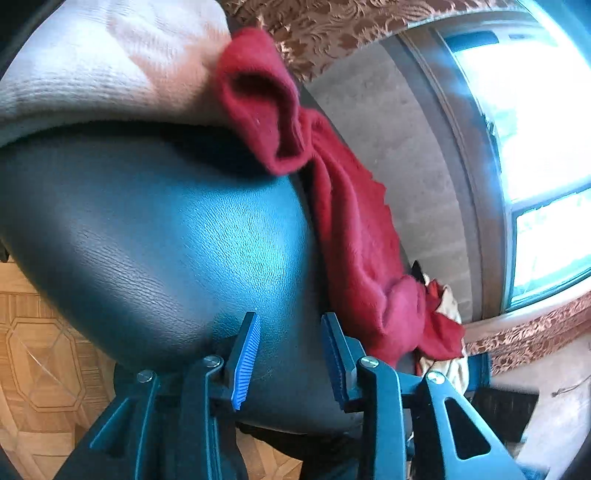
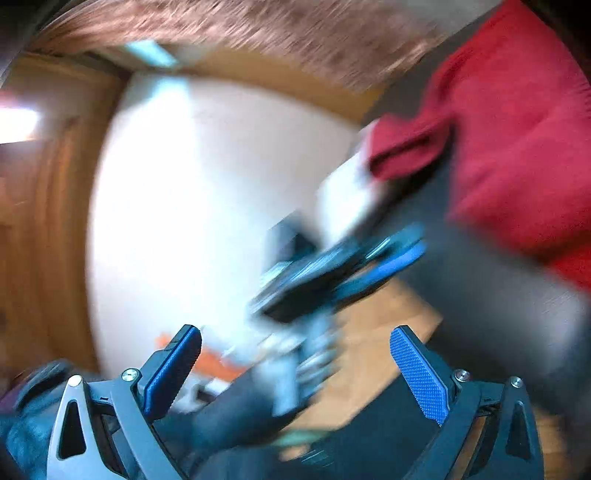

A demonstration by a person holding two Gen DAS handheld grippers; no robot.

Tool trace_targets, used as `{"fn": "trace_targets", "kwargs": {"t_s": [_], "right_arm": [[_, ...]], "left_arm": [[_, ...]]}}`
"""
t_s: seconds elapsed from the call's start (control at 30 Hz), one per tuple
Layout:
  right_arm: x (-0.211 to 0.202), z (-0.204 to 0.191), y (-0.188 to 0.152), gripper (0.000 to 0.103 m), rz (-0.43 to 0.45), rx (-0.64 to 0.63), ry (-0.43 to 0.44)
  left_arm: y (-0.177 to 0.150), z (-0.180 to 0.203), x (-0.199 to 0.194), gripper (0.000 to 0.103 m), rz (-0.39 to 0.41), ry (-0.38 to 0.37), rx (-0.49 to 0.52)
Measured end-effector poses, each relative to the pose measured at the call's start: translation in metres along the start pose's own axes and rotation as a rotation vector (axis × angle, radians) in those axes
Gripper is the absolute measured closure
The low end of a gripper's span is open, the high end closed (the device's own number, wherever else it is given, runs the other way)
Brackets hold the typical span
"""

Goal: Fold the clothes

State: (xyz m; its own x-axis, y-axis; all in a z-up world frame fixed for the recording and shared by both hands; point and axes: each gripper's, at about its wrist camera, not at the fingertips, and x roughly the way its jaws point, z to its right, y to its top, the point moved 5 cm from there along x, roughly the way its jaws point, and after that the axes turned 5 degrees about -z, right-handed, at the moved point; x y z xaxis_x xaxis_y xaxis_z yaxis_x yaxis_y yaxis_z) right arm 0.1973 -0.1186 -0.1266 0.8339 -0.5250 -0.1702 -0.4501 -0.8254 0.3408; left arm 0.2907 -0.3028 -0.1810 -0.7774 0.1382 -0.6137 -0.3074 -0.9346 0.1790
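Observation:
A dark red fleece garment (image 1: 354,236) hangs crumpled along the right edge of a black leather seat (image 1: 166,240). A cream knitted garment (image 1: 96,70) lies at the seat's far left, touching the red one. My left gripper (image 1: 290,321) hovers over the bare leather just left of the red fleece, open, with nothing between its blue pads. The right wrist view is heavily blurred: my right gripper (image 2: 295,334) stands wide open and empty. Beyond it is the left gripper (image 2: 402,254), with the red garment (image 2: 517,147) at the upper right.
A heap of cream and red cloth (image 1: 448,332) lies below the red garment's lower end. A bright window (image 1: 535,147) and grey wall (image 1: 399,147) are at the right, patterned wallpaper (image 1: 314,33) behind. Wooden parquet floor (image 1: 40,350) shows at the left.

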Motion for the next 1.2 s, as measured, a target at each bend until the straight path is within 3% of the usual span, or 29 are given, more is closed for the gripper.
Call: {"fn": "trace_targets", "kwargs": {"t_s": [0.13,0.3,0.4,0.47,0.63,0.77,0.8,0.83,0.93,0.97,1.0,1.07,1.2], "right_arm": [[-0.004,-0.011,-0.030,0.000,-0.025,-0.032,-0.124],[-0.097,0.018,-0.021,0.000,0.273,0.054,-0.494],[-0.162,0.024,0.001,0.000,0.475,0.100,-0.665],[-0.194,0.032,0.022,0.000,0.542,0.096,-0.772],[-0.218,0.067,0.082,0.000,0.499,0.069,-0.980],[-0.221,0.099,0.112,0.003,0.414,0.070,-1.053],[-0.216,0.106,0.115,0.017,0.379,0.088,-1.042],[-0.212,0.113,0.117,0.040,0.342,0.105,-1.037],[-0.201,0.124,0.114,0.075,0.252,0.110,-1.064],[-0.197,0.123,0.112,0.077,0.240,0.096,-1.070],[-0.197,0.118,0.106,0.084,0.241,0.087,-1.059],[-0.202,0.105,0.097,0.093,0.263,0.071,-1.030],[-0.224,0.067,0.063,0.095,0.327,0.017,-0.974]], "left_arm": [[-0.010,0.005,0.000,0.068,-0.022,-0.026,0.009],[-0.043,0.035,0.031,0.065,-0.147,-0.110,0.080],[-0.065,0.052,0.061,0.064,-0.222,-0.107,0.117],[-0.073,0.059,0.075,0.064,-0.257,-0.102,0.128],[-0.064,0.073,0.086,0.056,-0.220,-0.098,0.136],[-0.054,0.083,0.101,0.053,-0.190,-0.099,0.099],[-0.053,0.087,0.105,0.052,-0.185,-0.096,0.103],[-0.051,0.091,0.110,0.051,-0.181,-0.093,0.107],[-0.046,0.101,0.119,0.055,-0.159,-0.050,0.145],[-0.043,0.104,0.121,0.062,-0.151,-0.010,0.171],[-0.040,0.106,0.123,0.079,-0.144,0.020,0.188],[-0.033,0.111,0.116,0.087,-0.121,0.019,0.210],[-0.017,0.133,0.074,0.095,-0.039,-0.041,0.291]]}}
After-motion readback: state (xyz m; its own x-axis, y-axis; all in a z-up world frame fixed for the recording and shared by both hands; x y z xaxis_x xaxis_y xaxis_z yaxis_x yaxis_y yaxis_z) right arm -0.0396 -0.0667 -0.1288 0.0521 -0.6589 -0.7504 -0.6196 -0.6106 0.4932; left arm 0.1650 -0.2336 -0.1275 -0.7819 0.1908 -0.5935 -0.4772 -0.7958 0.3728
